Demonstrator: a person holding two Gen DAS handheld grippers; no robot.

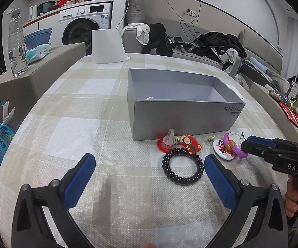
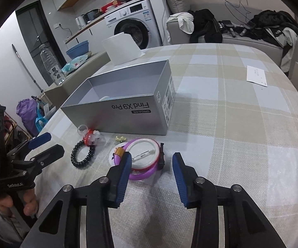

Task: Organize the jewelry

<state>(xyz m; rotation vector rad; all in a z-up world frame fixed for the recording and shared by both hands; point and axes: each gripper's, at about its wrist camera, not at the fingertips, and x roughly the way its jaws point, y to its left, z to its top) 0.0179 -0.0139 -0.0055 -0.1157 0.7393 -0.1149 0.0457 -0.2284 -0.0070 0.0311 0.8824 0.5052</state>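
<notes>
Here, my right gripper (image 2: pixel 152 170) straddles purple bangle (image 2: pixel 140 175) on round badge (image 2: pixel 143 157), near grey box (image 2: pixel 115 111); jaws half-wide, nothing pinched. Left gripper (image 1: pixel 150 171) wide, empty. Risk: pads catch badge too, bangle slips.

Just before the grey box (image 2: pixel 128 111) we see our right gripper (image 2: pixel 152 165) open astride the purple bracelet (image 2: pixel 142 174).

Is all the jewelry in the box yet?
Barely started. The grey cardboard box holds one small pale item. The right gripper is open around the purple ring bracelet. The black coiled hair tie and red charm still wait outside.
</notes>
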